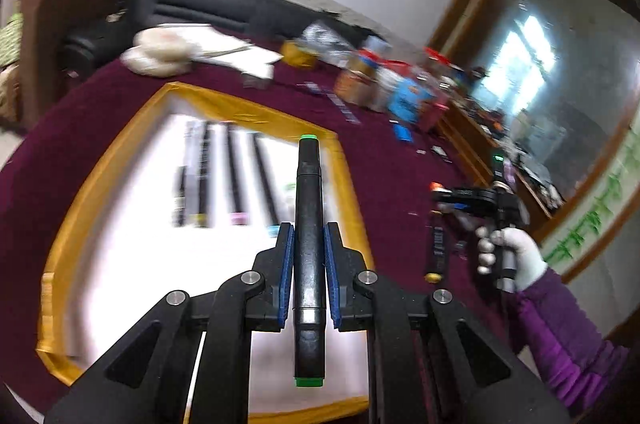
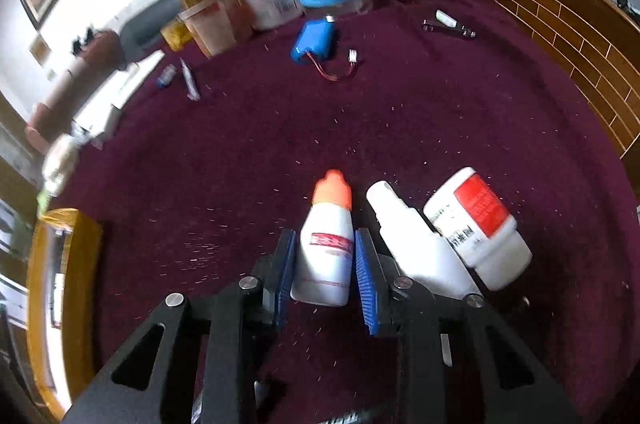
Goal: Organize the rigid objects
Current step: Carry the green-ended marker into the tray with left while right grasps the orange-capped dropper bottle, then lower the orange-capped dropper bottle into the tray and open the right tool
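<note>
A black marker (image 1: pixel 308 248) is sitting pinched in the left gripper (image 1: pixel 308 232) at lower centre, over the yellow-edged tray (image 1: pixel 72 224). The right gripper (image 2: pixel 325 248) is seemingly squeezing an orange-capped bottle (image 2: pixel 326 244), centre frame, above the maroon cloth (image 2: pixel 400 128).

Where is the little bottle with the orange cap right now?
In the right wrist view, the orange-capped bottle sits between the right gripper pads, left of two white bottles.

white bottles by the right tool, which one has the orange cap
The small bottle between the right tool's blue pads. The spray-type bottle beside it is all white; the jar has a red label.
</note>
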### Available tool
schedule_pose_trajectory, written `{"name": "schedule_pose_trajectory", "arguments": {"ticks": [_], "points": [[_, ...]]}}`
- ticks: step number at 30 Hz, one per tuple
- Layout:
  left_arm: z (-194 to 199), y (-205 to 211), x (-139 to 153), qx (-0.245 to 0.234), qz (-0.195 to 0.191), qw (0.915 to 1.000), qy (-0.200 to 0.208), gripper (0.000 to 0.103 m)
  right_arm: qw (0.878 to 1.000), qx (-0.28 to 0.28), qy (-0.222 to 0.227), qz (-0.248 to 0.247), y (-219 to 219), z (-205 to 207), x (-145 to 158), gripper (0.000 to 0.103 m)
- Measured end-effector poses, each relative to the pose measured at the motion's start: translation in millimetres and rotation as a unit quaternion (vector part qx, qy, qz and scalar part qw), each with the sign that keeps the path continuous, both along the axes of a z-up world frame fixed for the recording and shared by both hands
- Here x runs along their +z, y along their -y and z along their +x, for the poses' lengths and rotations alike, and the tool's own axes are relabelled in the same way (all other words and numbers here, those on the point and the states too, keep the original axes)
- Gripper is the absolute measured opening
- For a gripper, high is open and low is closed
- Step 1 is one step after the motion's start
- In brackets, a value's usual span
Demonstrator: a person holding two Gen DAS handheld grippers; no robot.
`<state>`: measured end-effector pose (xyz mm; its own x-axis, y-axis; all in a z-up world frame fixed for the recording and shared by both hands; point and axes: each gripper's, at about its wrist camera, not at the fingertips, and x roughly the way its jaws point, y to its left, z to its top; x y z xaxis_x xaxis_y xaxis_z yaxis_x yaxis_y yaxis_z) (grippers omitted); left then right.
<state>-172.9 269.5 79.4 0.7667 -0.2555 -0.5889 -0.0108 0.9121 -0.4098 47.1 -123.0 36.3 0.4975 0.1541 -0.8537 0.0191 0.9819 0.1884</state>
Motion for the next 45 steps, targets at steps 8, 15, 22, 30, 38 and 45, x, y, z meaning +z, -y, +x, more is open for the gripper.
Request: {"name": "schedule_pose_trajectory", "arguments": {"ticks": [8, 15, 22, 30, 38, 45], "points": [[13.8, -49.6, -24.6, 0.059, -0.001, 0.9968, -0.053, 0.012, 0.999, 0.012, 0.013, 0.03, 2.0, -10.6, 16.3, 0.024], [50.4, -70.9, -38.2, 0.071, 0.01, 0.9909, -0.114, 0.012, 0.99, 0.086, 0.041, 0.105, -33.7, -48.3, 58.6, 0.024], [97.3, -80.5, -41.5, 0.086, 0.062, 0.9829, -0.15, 0.012, 0.972, 0.174, 0.025, 0.156, -104.1, -76.3, 63.7, 0.024], [91.6, -89.0, -36.2, 0.097, 0.039, 0.9867, -0.124, 0.031, 0.954, 0.247, -0.009, 0.167, -181.9, -101.0, 50.1, 0.024], [6.4, -99.6, 6.5, 0.108, -0.013, 0.994, -0.014, 0.057, 0.932, 0.306, -0.073, 0.18, -256.2, -117.4, 20.2, 0.024], [-44.0, -121.8, 7.7, 0.146, -0.025, 0.989, 0.012, 0.06, 0.918, 0.351, -0.1, 0.153, -323.9, -131.0, 0.0, 0.024]]}}
